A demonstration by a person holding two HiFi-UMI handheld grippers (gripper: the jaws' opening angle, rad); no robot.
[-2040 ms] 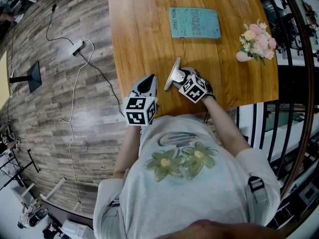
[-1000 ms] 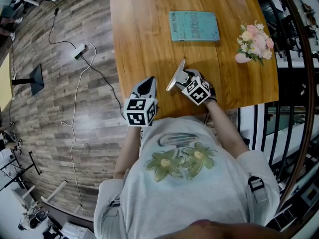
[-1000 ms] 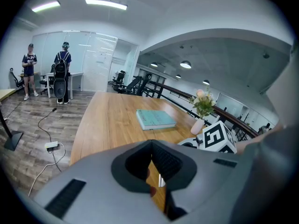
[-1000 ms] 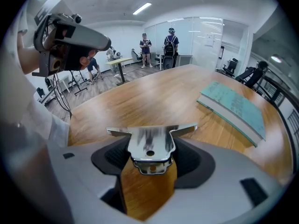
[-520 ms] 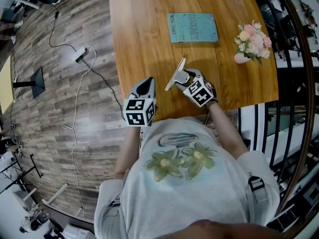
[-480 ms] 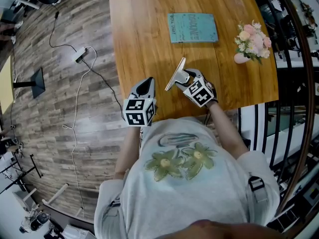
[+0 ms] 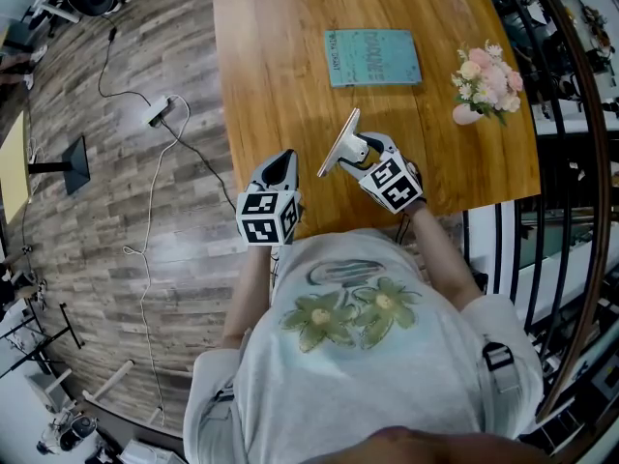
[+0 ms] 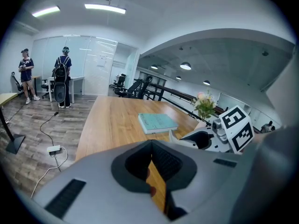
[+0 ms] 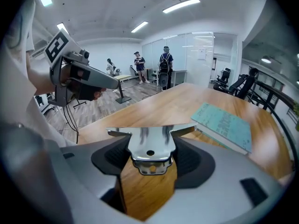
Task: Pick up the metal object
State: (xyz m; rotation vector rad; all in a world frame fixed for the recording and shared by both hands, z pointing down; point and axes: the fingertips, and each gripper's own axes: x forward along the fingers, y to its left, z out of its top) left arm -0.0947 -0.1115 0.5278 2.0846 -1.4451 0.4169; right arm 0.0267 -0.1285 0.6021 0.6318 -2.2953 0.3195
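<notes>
Head view only: both tools at once, low in the frame over the near edge of the wooden counter (image 7: 280, 66). It also shows the person's pale flower-print shirt (image 7: 348, 346), a white cable (image 7: 145, 211) on the plank floor at left, and black railing (image 7: 571, 211) at right.

Left gripper view only: the right gripper's marker cube (image 8: 237, 127) at right, and two people (image 8: 60, 78) standing far off at upper left.

Right gripper view only: the face of the held piece, and the left gripper in a hand at upper left.

Also on the counter: a teal book (image 7: 372, 57) lying flat at the upper middle, and a small pink bouquet (image 7: 486, 82) at upper right. Both are well apart from the tools.

Metal object (image 9: 149, 141): a polished, mirror-bright plate, T-shaped, with two short wings. It has a small round hole at its centre and a folded lower lip with a second hole. From the head view the metal object (image 7: 338, 143) reads as a thin slanted sheet, just left of the right gripper.

Right gripper (image 7: 353, 150): angled toward the upper left, forearm running down and right. Its dark fingers (image 9: 108, 160) are clamped on the plate's lower tab.

Left gripper (image 7: 280, 162): at the counter's lower left corner, pointing up the frame. Its fingers (image 8: 167, 162) are drawn together at the tips, with nothing between them.
</notes>
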